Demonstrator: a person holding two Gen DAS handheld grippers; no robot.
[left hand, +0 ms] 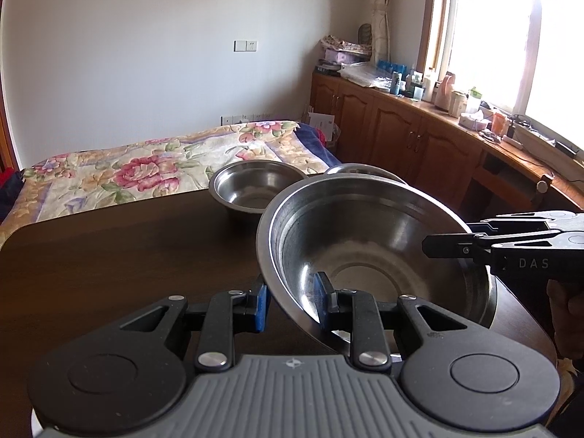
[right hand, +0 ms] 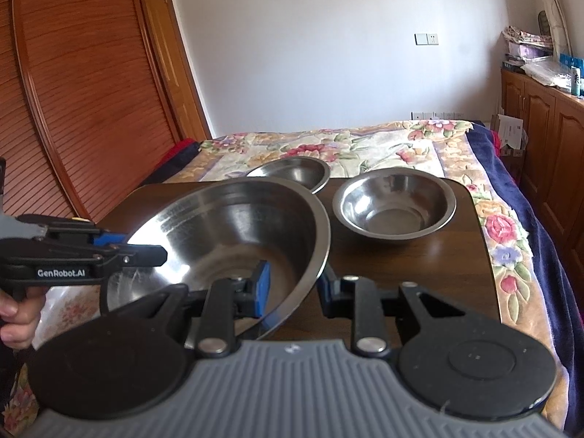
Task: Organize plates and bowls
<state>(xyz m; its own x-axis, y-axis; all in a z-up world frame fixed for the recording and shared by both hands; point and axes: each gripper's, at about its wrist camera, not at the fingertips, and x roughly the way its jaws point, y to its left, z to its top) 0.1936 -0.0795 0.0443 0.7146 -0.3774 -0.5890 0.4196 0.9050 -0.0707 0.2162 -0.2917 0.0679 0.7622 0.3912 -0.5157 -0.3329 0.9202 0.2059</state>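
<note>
While we hold the big steel bowl (left hand: 365,241) tilted above the dark table (left hand: 109,255), left gripper (left hand: 292,301) and right gripper (right hand: 292,284) each pinching its rim, uneven lifting (slick steel) could slip it onto the small bowl (right hand: 396,206) just beyond.

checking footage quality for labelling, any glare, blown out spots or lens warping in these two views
Left wrist view: the window at upper right is blown out white, and the cabinets bow with fisheye curvature. Right wrist view: even light, no blown areas, the wardrobe door curves strongly. Both views: soft reflections inside the large steel bowl, dark vignette corners, and sharp focus.
</note>
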